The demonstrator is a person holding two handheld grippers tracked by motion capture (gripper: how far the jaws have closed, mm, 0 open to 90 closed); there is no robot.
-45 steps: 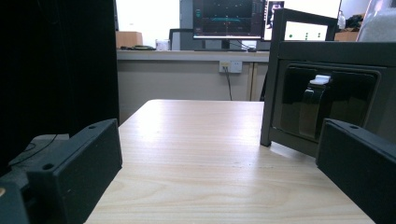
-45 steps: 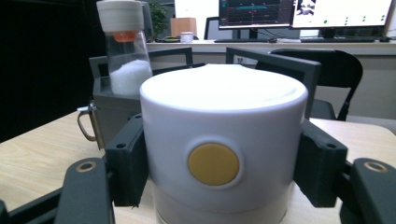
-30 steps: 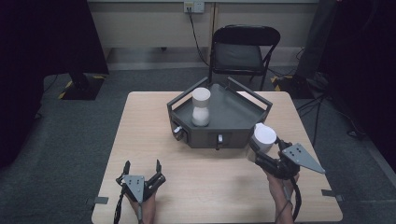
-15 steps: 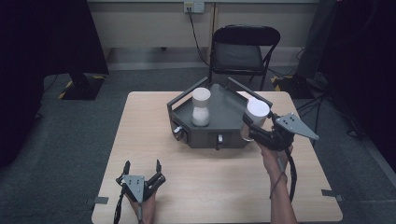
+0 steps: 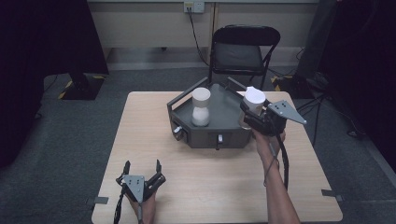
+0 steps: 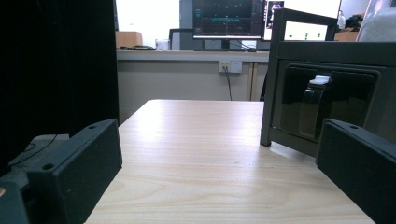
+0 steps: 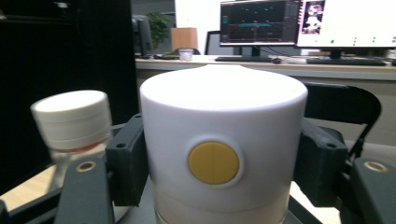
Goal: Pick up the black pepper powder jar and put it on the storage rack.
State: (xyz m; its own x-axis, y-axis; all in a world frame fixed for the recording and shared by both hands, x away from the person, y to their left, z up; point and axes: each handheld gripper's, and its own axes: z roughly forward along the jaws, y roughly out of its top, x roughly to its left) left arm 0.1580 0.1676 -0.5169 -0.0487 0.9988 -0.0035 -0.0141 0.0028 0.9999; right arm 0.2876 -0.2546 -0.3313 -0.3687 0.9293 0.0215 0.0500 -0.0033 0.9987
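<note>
A dark grey tray (image 5: 233,135) with raised walls stands at the table's far middle. Inside it a white-lidded jar (image 5: 201,108) stands upright; it also shows as the blurred jar (image 7: 72,122) at the left of the right gripper view. My right gripper (image 5: 252,115) is shut on a second white-capped jar (image 5: 255,99), held over the tray's right part. Its cap (image 7: 219,140) carries a yellow dot, with a black jaw pressed on each side of it. My left gripper (image 5: 141,173) rests open near the table's front left, nothing between its fingers (image 6: 74,168).
A black folding chair (image 5: 243,51) stands behind the table. The tray's side wall with a latch handle (image 6: 314,106) faces the left gripper. Bare wooden tabletop (image 5: 210,182) lies between the two hands. Desks with monitors (image 7: 261,28) stand far off.
My right gripper has carried its jar up and away from the table's right side, leftward to above the tray's right part. The left gripper has stayed still.
</note>
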